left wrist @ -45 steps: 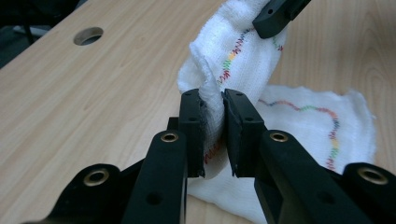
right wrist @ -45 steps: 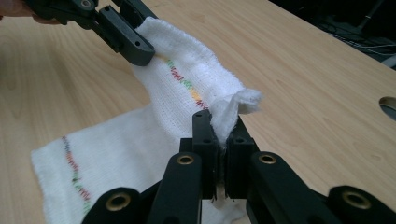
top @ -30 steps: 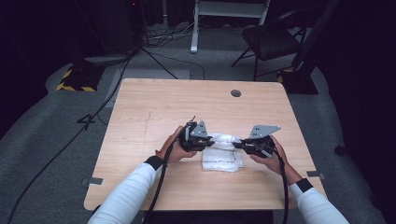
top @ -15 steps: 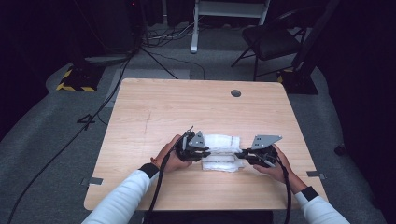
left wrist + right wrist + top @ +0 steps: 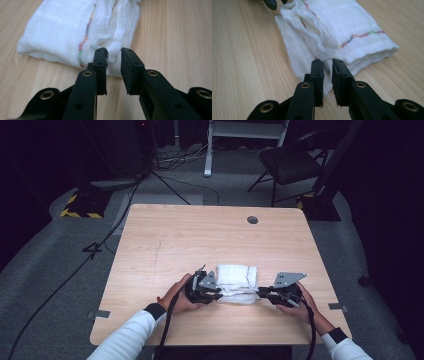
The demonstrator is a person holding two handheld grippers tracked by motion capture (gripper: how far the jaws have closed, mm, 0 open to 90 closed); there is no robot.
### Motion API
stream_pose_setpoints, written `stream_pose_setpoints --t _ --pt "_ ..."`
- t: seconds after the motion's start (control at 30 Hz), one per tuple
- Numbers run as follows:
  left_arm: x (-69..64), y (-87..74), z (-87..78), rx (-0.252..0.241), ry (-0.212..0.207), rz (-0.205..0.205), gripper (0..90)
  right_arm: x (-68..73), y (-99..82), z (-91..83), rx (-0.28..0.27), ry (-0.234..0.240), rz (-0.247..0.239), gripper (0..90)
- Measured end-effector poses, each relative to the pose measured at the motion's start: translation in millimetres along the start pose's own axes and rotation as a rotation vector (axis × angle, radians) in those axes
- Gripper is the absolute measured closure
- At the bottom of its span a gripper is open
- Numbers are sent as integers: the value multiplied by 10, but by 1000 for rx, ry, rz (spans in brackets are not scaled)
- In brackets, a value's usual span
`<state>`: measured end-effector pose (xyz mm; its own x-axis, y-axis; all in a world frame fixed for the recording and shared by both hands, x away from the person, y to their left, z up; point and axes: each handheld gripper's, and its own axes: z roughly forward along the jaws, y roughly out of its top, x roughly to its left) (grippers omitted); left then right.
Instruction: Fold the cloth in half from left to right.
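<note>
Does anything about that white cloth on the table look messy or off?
Slightly. The folded white cloth lies untidily: its loose edges gape and ruffle along the near side instead of lying flush. Nothing looks torn or spilled on the table.

Both hands low on the table, grippers facing each other.
Left gripper jaws slightly parted, pads clear; right gripper jaws narrowly parted, just been opening. Forearms enter from below.

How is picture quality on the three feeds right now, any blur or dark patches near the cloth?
High view: table evenly lit, surroundings nearly black, white cloth slightly washed out. Left gripper view: cloth weave and coloured stitching sharp, near jaw bases soft. Right gripper view: cloth sharp, no glare; the black jaws show little detail.
</note>
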<state>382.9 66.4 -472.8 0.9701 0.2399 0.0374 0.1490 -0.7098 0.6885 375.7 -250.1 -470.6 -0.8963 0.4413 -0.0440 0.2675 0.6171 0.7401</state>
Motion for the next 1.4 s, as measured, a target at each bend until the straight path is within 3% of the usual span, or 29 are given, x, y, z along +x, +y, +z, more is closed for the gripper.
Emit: stream_pose_setpoints --t 0.43,0.53,0.6,0.63,0.87,0.93,1.03,1.13,1.2,1.27,1.33,1.4 --pt "-78 -102 -41 1 -6 -25 715 32 -183 -84 20 -17 28 739" --pt "-65 -111 -78 -7 21 -42 596 7 -195 -127 7 -47 48 674" --pt "-33 -112 -101 -16 49 -75 544 -2 -176 -139 -3 -62 58 654" --pt "4 -103 -118 -19 67 -109 450 -18 -140 -151 -21 -71 67 627" --pt "123 -31 -124 -48 109 -140 314 -66 16 -67 -27 -109 63 532" --pt "185 2 -107 -63 122 -158 312 -79 39 -50 -30 -111 63 523" --pt "274 48 -61 -74 134 -150 337 -131 121 27 -37 -123 74 488" --pt "349 79 27 -77 97 -176 412 -167 164 110 -27 -131 85 477" --pt "369 97 105 -54 87 -160 465 -185 175 172 -11 -134 86 476" --pt "354 105 174 -33 58 -149 476 -192 174 201 1 -131 86 476" --pt "332 104 215 -12 59 -129 478 -195 144 274 40 -122 84 465" --pt "329 85 222 -13 51 -139 481 -191 130 288 52 -118 86 464"
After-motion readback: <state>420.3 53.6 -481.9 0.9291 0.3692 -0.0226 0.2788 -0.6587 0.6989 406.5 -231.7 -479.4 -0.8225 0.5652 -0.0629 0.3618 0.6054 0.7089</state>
